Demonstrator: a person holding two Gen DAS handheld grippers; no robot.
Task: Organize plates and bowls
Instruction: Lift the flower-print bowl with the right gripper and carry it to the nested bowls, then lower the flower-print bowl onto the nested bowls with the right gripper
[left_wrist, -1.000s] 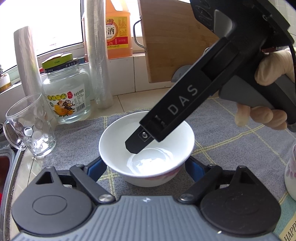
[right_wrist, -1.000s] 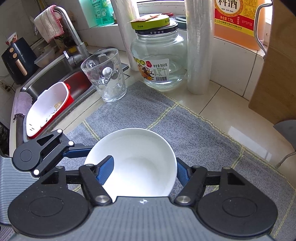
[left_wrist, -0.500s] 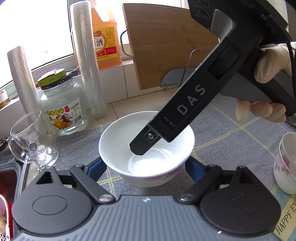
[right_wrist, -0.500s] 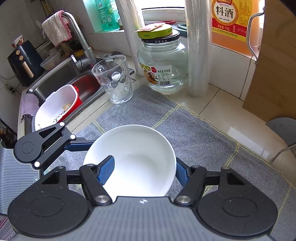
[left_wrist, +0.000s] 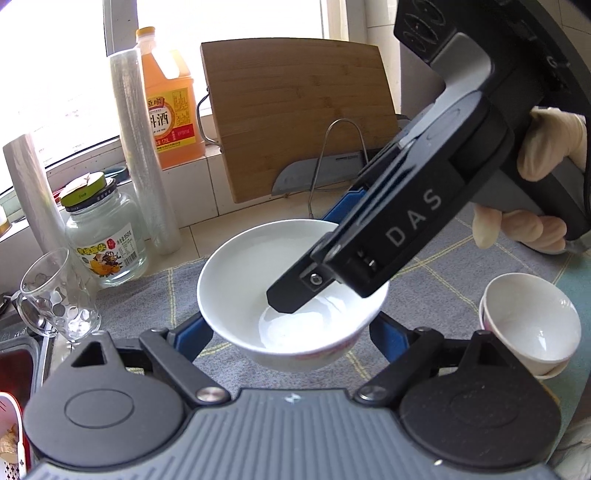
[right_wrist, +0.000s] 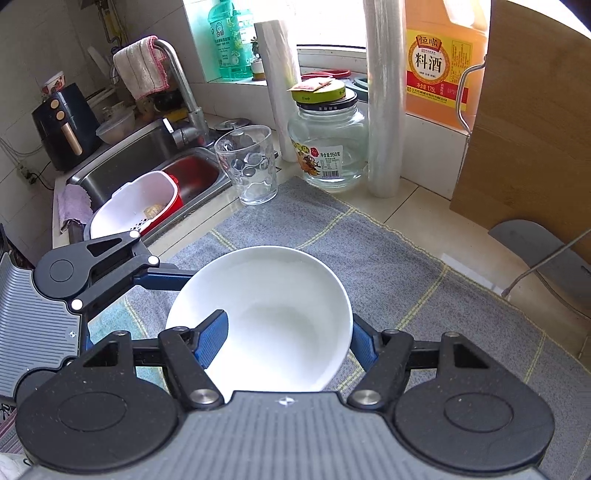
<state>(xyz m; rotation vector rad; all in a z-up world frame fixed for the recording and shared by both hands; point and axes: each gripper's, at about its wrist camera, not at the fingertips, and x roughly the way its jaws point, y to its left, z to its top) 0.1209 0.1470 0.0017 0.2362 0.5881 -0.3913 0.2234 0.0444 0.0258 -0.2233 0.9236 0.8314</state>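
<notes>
A white bowl (left_wrist: 258, 280) is held above the grey mat (left_wrist: 461, 266); it also shows in the right wrist view (right_wrist: 273, 306). My left gripper (left_wrist: 291, 338) has its blue fingers on either side of the bowl's lower body. My right gripper (right_wrist: 288, 336) is shut on the bowl's rim, with one finger (right_wrist: 212, 334) inside the bowl and the other (right_wrist: 364, 343) outside. Its black body (left_wrist: 406, 221) reaches down into the bowl in the left wrist view. A stack of small white bowls (left_wrist: 528, 325) sits on the mat at the right.
A glass cup (right_wrist: 251, 166), a glass jar (right_wrist: 328, 144), film rolls (right_wrist: 382, 96) and an orange bottle (right_wrist: 443, 62) stand behind the mat. A wooden cutting board (left_wrist: 299, 110) leans at the back. The sink (right_wrist: 147, 162) with a red-and-white strainer (right_wrist: 136, 206) lies to the left.
The bowl has risen off the mat with both grippers on it, and the view has swung right. The stack of small bowls has come into view.
</notes>
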